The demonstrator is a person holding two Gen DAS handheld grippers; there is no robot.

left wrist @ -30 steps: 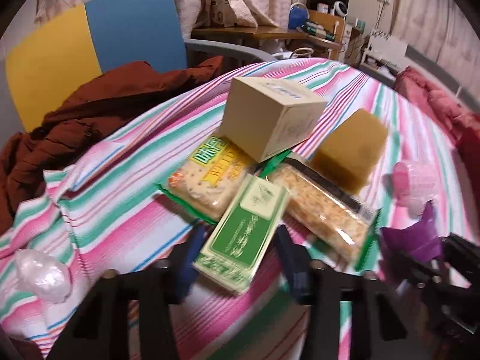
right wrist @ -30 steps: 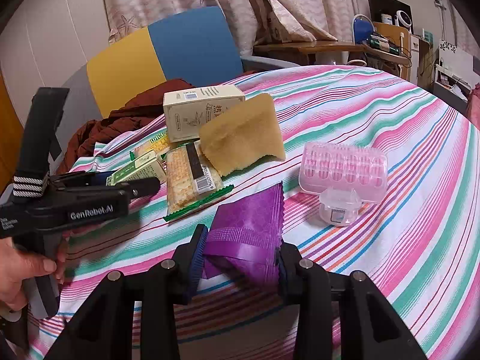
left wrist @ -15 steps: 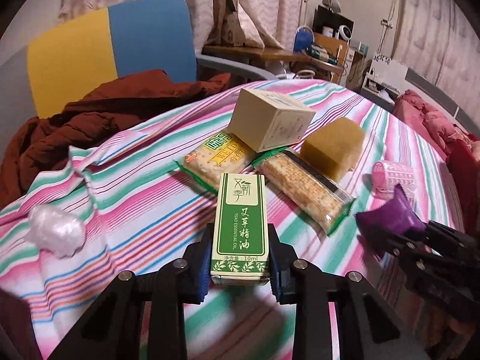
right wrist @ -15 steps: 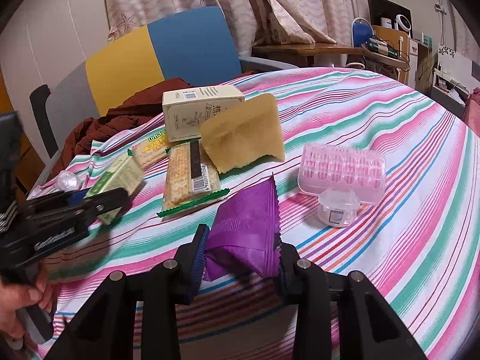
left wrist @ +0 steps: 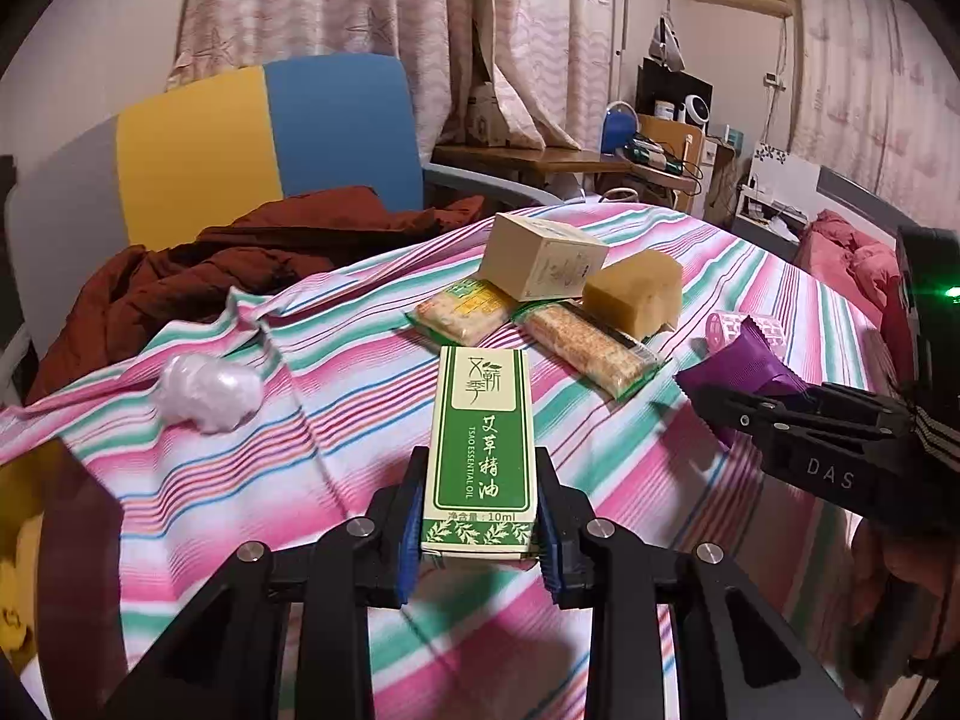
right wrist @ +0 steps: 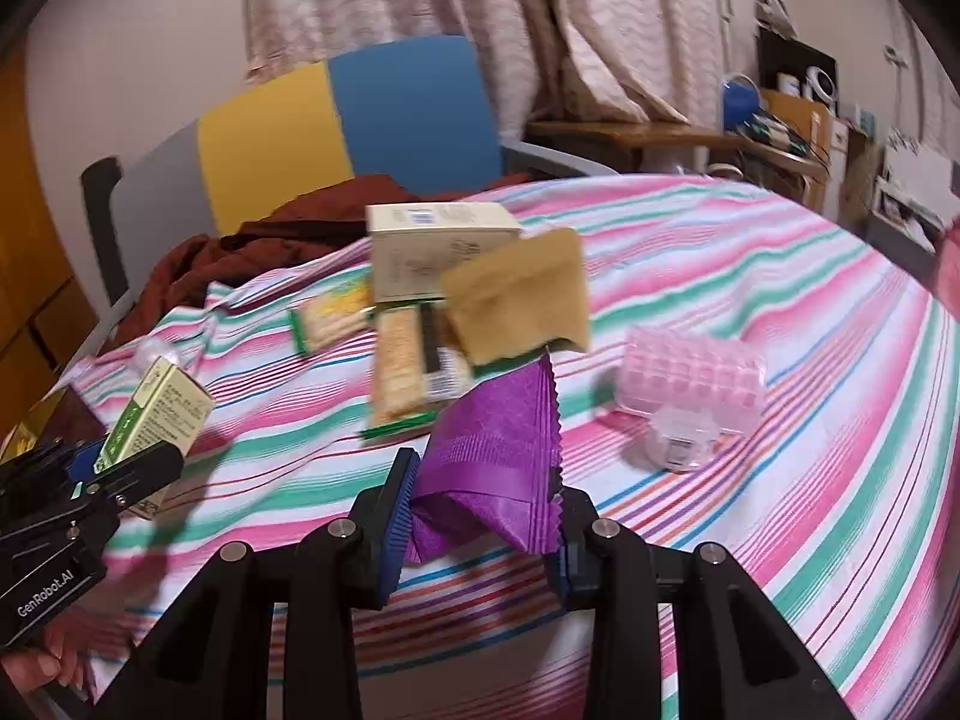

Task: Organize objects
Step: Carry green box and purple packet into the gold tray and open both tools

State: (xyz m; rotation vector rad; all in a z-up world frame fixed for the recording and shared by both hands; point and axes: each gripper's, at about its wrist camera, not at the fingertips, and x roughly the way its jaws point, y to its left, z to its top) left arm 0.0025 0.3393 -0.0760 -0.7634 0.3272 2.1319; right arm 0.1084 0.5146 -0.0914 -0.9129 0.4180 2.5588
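My left gripper (left wrist: 479, 513) is shut on a green and cream essential oil box (left wrist: 483, 450), held above the striped tablecloth (left wrist: 252, 480); it also shows in the right wrist view (right wrist: 159, 414). My right gripper (right wrist: 480, 504) is shut on a purple packet (right wrist: 498, 438), lifted off the cloth; the packet shows at the right of the left wrist view (left wrist: 741, 360). On the table lie a cream carton (left wrist: 543, 261), a tan sponge (left wrist: 636, 291), two cracker packs (left wrist: 462, 312) (left wrist: 591, 345), a pink case (right wrist: 690, 381) and a small clear tub (right wrist: 681, 441).
A white crumpled wad (left wrist: 207, 390) lies on the cloth at left. A yellow and blue chair (left wrist: 264, 144) with a brown garment (left wrist: 240, 264) stands behind the table. A cluttered desk (left wrist: 600, 159) is at the back right.
My left gripper closed on the green box, lifted it and drew back from the pile. My right gripper rose with the purple packet, and the view shifted.
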